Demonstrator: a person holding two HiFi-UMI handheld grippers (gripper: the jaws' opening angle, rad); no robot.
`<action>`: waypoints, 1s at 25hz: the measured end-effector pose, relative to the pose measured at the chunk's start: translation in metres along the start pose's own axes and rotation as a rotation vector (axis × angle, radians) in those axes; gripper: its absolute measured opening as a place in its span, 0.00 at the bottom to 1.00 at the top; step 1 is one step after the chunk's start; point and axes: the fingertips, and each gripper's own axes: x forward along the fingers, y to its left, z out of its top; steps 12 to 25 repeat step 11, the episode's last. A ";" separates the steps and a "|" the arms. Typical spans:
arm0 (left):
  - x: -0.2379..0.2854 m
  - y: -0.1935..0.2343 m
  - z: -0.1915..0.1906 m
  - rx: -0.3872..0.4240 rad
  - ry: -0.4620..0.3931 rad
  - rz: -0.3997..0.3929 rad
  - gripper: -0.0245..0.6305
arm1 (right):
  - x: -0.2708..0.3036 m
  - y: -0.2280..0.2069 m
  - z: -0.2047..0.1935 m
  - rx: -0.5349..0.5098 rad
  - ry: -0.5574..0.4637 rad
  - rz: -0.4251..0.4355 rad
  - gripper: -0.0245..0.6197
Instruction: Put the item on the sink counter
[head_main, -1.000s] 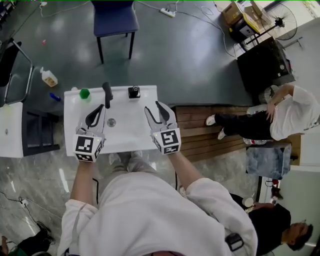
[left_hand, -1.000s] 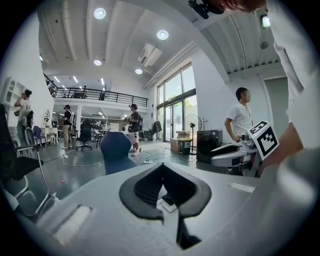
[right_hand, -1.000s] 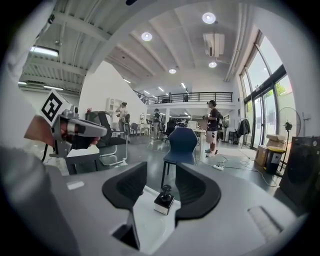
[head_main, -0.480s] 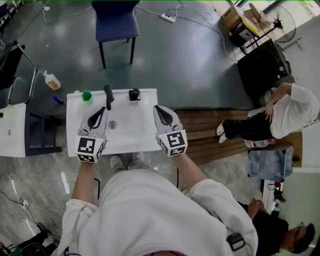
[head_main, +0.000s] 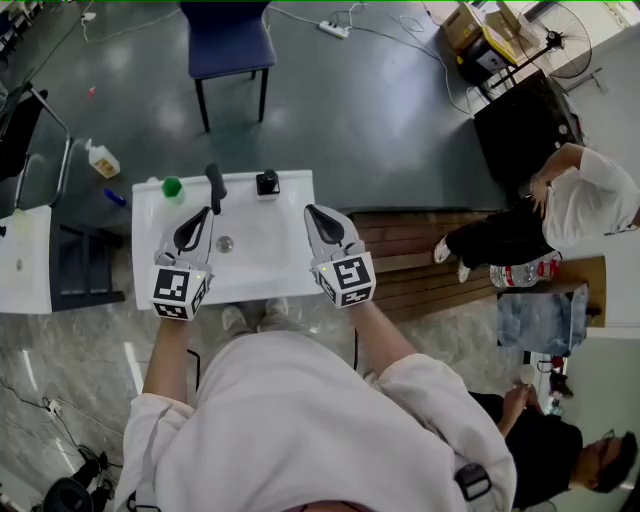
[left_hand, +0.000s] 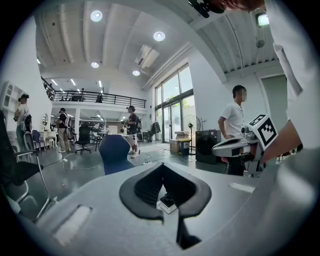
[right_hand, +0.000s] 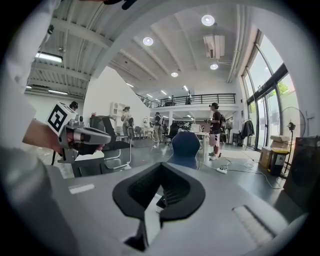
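While the left claw (head_main: 204, 213) and right claw (head_main: 312, 211) hang closed and empty over the tabletop (head_main: 262, 262), the small black item (head_main: 267, 183) stands at its far edge; judged rigid, light, best pinched across its body.

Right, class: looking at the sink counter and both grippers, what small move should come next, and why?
Probably draw the right gripper back from the sink counter. It is shut and empty, and the black item and green item already stand on its back edge, flanking the faucet, so nothing seems left to place.
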 end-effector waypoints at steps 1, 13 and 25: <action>-0.001 0.000 0.000 0.000 0.000 0.000 0.04 | -0.001 0.001 -0.001 0.001 0.002 0.002 0.03; -0.004 0.000 0.003 0.007 -0.004 0.000 0.04 | -0.002 0.002 0.004 0.005 -0.006 0.003 0.03; -0.004 0.000 0.003 0.007 -0.004 0.000 0.04 | -0.002 0.002 0.004 0.005 -0.006 0.003 0.03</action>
